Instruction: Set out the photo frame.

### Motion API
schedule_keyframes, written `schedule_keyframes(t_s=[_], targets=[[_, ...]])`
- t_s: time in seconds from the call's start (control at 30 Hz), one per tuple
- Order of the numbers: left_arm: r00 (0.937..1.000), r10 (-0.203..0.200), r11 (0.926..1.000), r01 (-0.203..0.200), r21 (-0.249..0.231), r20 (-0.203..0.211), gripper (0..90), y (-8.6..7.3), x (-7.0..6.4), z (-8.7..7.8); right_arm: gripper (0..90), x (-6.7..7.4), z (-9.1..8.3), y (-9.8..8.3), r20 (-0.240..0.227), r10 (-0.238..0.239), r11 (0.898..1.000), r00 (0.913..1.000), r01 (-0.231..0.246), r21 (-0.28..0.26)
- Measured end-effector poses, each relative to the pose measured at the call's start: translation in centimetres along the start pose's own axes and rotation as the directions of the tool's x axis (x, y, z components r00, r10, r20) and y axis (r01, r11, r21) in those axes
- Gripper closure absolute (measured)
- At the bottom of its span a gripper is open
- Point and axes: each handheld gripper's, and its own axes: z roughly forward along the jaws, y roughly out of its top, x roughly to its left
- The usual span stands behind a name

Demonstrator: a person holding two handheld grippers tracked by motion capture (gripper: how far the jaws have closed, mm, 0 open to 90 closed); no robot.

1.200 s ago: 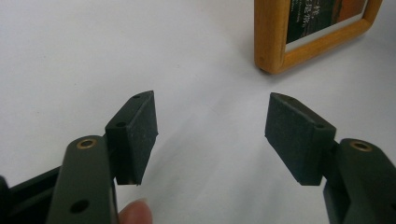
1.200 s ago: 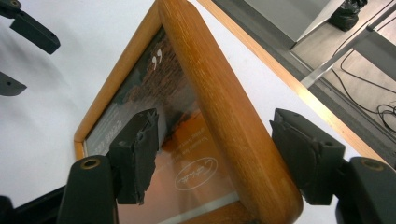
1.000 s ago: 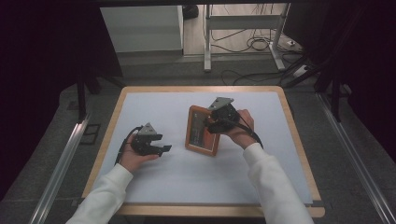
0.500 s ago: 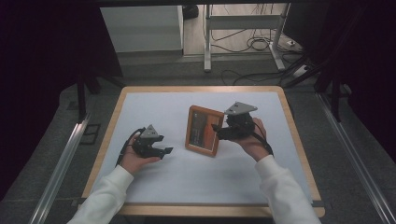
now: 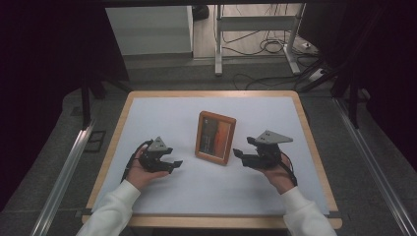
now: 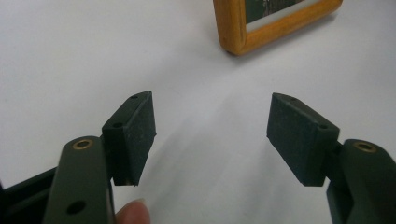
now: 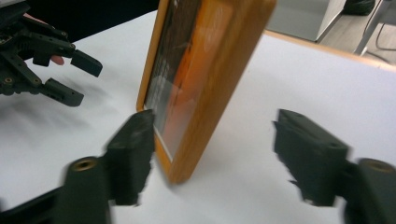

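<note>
Black jaws of the right gripper (image 7: pixel 212 154) stand apart around the near corner of the wooden picture frame (image 7: pixel 205 79); they have just been closing a little. In the right gripper view one pad (image 7: pixel 133 149) sits just beside the frame's glass face and the other is well off its back. Blur hides whether the near pad touches the glass, but nothing is clamped. In the high view this gripper (image 5: pixel 240 156) lies just to the right of the frame (image 5: pixel 215 136), held in the person's right hand (image 5: pixel 278 174).

The left gripper (image 6: pixel 210 135) has its jaws wide with only the white table cover (image 6: pixel 70 56) between them, and one corner of the frame (image 6: pixel 238 32) lies beyond them, well apart. A fingertip (image 6: pixel 133 212) shows at the bottom of that view. In the high view the left gripper (image 5: pixel 176 164) rests to the left of the frame, pointing toward it, in the person's left hand (image 5: pixel 140 174).

The frame stands tilted on the cover near the middle of the wood-edged table (image 5: pixel 113 147), its picture side facing the person, with both white sleeves (image 5: pixel 113 216) coming in below it.
</note>
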Motion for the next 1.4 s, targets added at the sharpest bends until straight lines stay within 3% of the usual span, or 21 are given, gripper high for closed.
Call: schedule_keyframes(t_s=[0.07, 0.3, 0.4, 0.7, 1.03, 1.4], targets=[[1.0000, 0.002, 1.0000, -0.002, 0.004, -0.004, 32.2, -0.2, -0.3, -0.1, 40.6, -0.2, 0.1, -0.8, 0.000, -0.011, 1.000, 0.9999, 0.011, 0.029], [0.9999, 0.011, 0.9999, -0.011, 0.002, -0.002, 32.2, -0.4, -0.8, -0.4, 80.7, -0.4, 0.6, -2.0, -0.044, -0.008, 0.997, 0.9990, 0.011, 0.074], [0.9999, 0.013, 0.9999, -0.013, 0.005, 0.006, 32.3, -0.5, -0.9, -0.3, 88.4, 0.2, 1.2, -2.2, -0.054, -0.033, 0.995, 0.9980, 0.038, 0.092], [0.9999, 0.016, 0.9999, -0.016, 0.004, 0.005, 32.4, -0.5, -0.9, -0.3, 89.7, 2.4, 3.7, -2.9, -0.098, -0.078, 0.985, 0.9921, 0.093, 0.148], [1.0000, 0.007, 1.0000, -0.007, 0.003, -0.004, 32.6, -0.5, -0.9, -0.4, 89.6, 4.4, 6.7, -3.0, -0.112, -0.124, 0.971, 0.9859, 0.144, 0.193], [1.0000, 0.005, 0.9999, -0.005, 0.011, -0.006, 32.7, -0.5, -0.9, -0.2, 89.6, 4.2, 7.4, -3.5, -0.090, -0.127, 0.964, 0.9878, 0.144, 0.225]])
